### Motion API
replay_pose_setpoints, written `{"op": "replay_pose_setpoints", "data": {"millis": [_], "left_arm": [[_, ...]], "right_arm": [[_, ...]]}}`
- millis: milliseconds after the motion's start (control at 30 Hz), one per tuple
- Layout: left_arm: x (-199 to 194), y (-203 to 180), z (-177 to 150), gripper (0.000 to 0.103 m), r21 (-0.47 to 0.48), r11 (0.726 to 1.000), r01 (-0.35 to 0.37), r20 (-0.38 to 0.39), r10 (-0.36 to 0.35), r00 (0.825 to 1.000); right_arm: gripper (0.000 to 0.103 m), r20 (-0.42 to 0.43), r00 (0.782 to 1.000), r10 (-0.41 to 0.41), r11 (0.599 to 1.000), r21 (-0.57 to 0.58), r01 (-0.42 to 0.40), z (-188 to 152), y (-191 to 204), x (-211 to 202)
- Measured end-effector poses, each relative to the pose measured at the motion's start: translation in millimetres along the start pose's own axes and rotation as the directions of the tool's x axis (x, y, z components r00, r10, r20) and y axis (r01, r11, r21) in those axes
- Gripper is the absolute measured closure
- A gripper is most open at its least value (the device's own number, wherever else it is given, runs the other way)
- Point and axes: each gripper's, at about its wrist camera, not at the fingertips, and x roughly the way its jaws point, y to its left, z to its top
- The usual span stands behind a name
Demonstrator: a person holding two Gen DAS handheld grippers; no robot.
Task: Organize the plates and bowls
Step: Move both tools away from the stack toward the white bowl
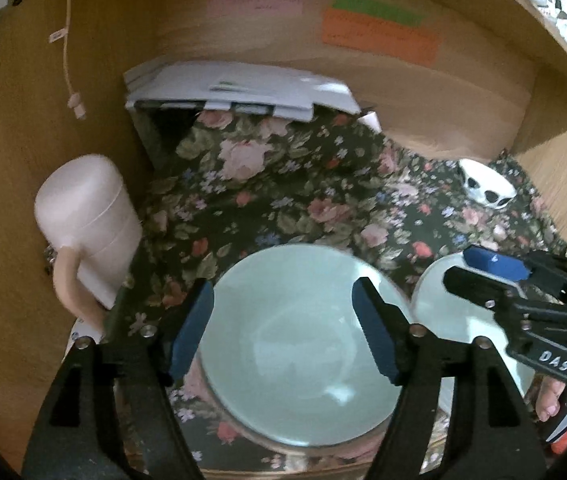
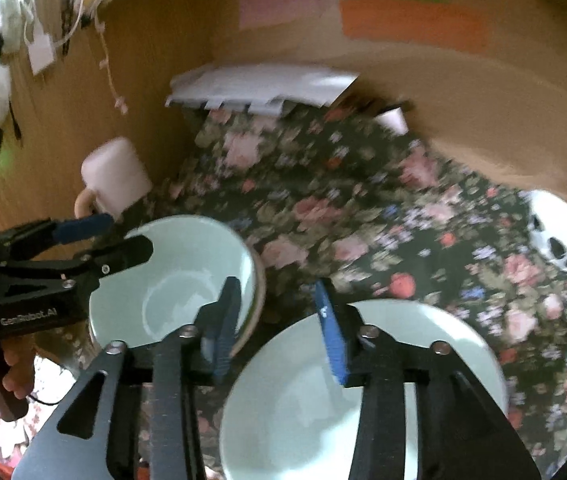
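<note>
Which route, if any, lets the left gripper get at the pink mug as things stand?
Probably yes: the left gripper, jaws open over a pale bowl, has only floral cloth between it and the pink mug to its left.

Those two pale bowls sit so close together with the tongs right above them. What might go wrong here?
1. The left bowl and right bowl lie nearly rim to rim; lifting either could knock the other.
2. Both tongs, the left tongs and right tongs, work side by side and might collide.
3. The floral cloth looks wrinkled, so a dragged bowl may snag, and the pink mug stands near the left bowl.
</note>
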Motion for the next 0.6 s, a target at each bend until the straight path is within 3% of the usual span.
{"op": "replay_pose_setpoints", "data": {"millis": [133, 267, 600], "left_arm": [[-1.9, -14.8, 11.3, 0.019, 0.004, 1.0, 0.019, 0.043, -0.019, 0.999], [-1.0, -30.2, 22.5, 0.016, 0.008, 0.999, 0.05, 0.057, -0.05, 0.997], [12.5, -78.2, 50.7, 0.009, 0.052, 0.994, 0.099, 0.059, -0.102, 0.993]], "right_arm": [[0.054, 0.06, 0.997, -0.052, 0.998, 0.02, 0.051, 7.4, -20.3, -24.7], [0.045, 0.109, 0.987, -0.118, 0.993, 0.033, 0.115, 11.4, -39.8, -45.4], [0.041, 0.175, 0.952, -0.25, 0.968, 0.073, 0.24, 13.1, -91.0, -77.7]]}}
